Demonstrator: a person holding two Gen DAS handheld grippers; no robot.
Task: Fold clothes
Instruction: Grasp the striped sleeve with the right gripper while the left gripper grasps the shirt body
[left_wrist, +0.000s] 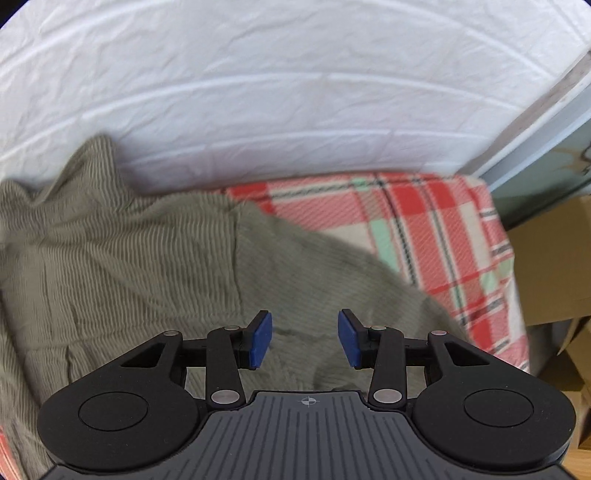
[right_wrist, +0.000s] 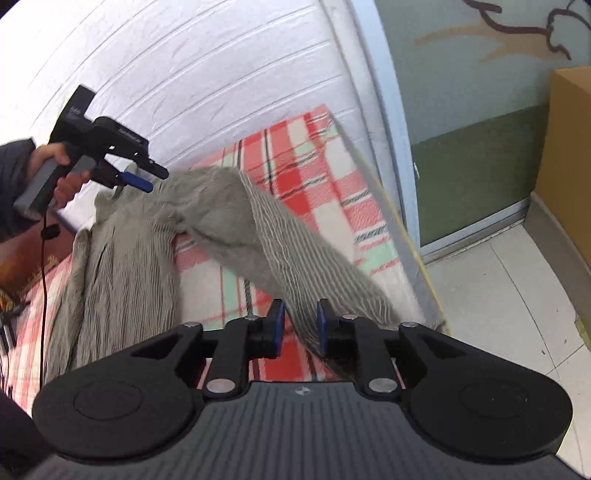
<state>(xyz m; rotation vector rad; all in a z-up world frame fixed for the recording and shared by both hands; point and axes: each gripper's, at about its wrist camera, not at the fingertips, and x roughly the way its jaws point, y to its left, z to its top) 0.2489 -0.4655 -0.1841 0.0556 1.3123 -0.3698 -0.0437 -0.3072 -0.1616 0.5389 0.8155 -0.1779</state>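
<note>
My left claw (left_wrist: 306, 339) stood spread above the grey-green ribbed garment (left_wrist: 122, 266), nothing between its blue pads (left_wrist: 261, 339). The garment lay rumpled on the red plaid blanket (left_wrist: 436, 229) over the bed, close against the white quilted wall (left_wrist: 280, 85). Through the right camera, my right claw (right_wrist: 300, 325) was parted with a strip of the garment (right_wrist: 295, 254) running between its pads; I could not see them pressing it. A hand (right_wrist: 55, 173) held the left claw near the garment's far end. A cardboard box (right_wrist: 569, 155) stood by the wall.
</note>
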